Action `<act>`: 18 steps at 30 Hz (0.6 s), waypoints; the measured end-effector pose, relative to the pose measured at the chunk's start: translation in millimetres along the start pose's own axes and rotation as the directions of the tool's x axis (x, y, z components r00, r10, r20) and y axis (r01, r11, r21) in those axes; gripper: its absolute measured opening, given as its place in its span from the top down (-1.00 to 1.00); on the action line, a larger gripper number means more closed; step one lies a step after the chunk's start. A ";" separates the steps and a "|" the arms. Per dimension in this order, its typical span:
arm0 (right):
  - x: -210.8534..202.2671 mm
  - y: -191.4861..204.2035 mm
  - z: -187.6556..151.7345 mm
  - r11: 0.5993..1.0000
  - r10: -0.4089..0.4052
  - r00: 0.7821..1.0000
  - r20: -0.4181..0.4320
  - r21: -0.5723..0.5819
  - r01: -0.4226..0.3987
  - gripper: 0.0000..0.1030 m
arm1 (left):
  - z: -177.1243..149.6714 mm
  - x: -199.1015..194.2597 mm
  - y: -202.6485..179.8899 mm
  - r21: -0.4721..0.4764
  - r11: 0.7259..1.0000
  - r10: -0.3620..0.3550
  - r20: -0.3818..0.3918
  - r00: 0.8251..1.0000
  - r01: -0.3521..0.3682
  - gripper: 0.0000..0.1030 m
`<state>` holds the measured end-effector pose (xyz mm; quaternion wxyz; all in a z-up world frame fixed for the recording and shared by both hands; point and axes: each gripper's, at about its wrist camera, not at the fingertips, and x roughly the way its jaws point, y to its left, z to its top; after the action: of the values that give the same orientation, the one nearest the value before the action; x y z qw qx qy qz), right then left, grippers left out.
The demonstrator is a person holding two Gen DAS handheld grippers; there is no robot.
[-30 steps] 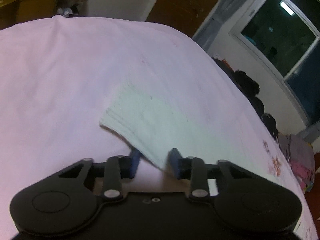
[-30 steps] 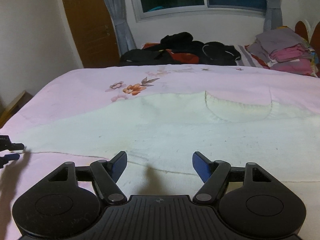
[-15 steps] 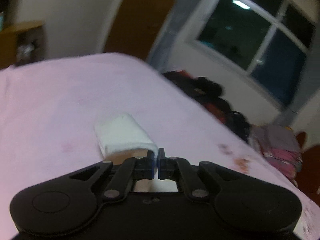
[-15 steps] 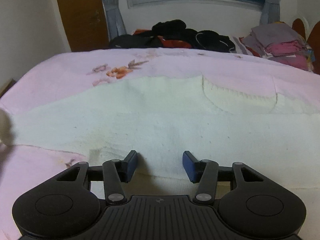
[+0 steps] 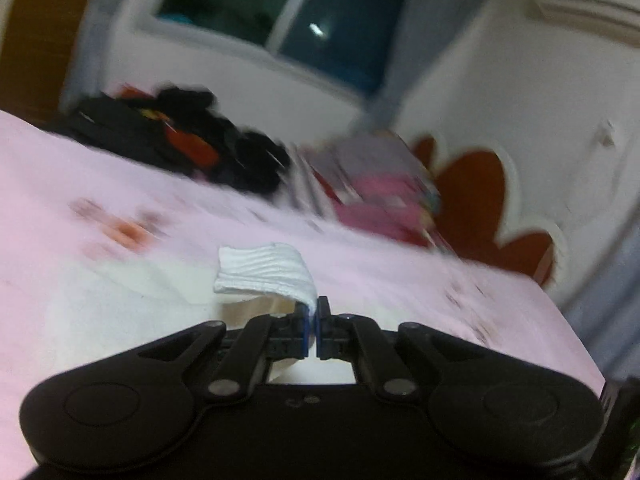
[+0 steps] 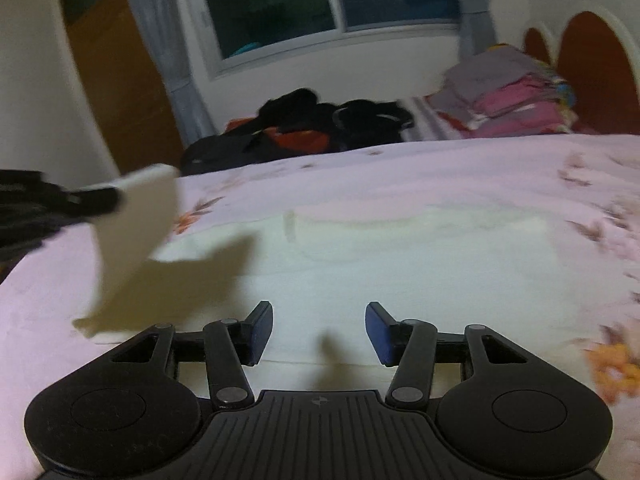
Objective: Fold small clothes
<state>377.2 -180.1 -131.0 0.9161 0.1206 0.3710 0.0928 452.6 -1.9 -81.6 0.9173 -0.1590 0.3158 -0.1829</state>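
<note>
A cream knitted garment (image 6: 400,256) lies spread on the pink bedsheet (image 6: 360,172). My left gripper (image 5: 313,320) is shut on the garment's sleeve end (image 5: 264,270), whose ribbed cuff curls over the fingertips. In the right wrist view the same left gripper (image 6: 100,198) shows at the far left, holding the sleeve (image 6: 136,232) lifted off the bed. My right gripper (image 6: 319,330) is open and empty, low over the garment's near hem.
A heap of dark clothes (image 6: 304,124) lies at the bed's far edge under the window (image 6: 328,0). A stack of folded pink and grey clothes (image 6: 516,92) sits at the far right by the headboard (image 6: 592,60). A brown door (image 6: 116,84) stands on the left.
My left gripper closed on the sleeve end, lifted it and swung it toward the garment's body. My right gripper shifted slightly over the hem, narrowing then reopening.
</note>
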 end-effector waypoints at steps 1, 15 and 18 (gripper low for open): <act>-4.6 -8.9 -1.3 1.000 -0.008 1.000 -0.003 0.010 0.008 0.00 | -10.0 11.1 -10.6 0.011 1.000 -0.008 -0.028 1.000 0.009 0.94; -11.2 -38.8 -13.0 0.996 0.072 0.996 -0.056 0.065 -0.068 -0.46 | -56.3 -10.2 4.1 0.116 0.983 0.157 -0.107 0.982 -0.144 -0.13; 1.1 -26.0 -14.1 0.997 0.071 0.995 -0.073 0.042 -0.068 -0.46 | -62.5 -23.5 27.8 0.108 0.968 0.237 -0.102 0.966 -0.226 -0.13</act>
<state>370.2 -202.4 -149.0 0.8952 0.1479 0.4024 0.1217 402.0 21.8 -127.5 0.9194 -0.0664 0.3750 -0.0983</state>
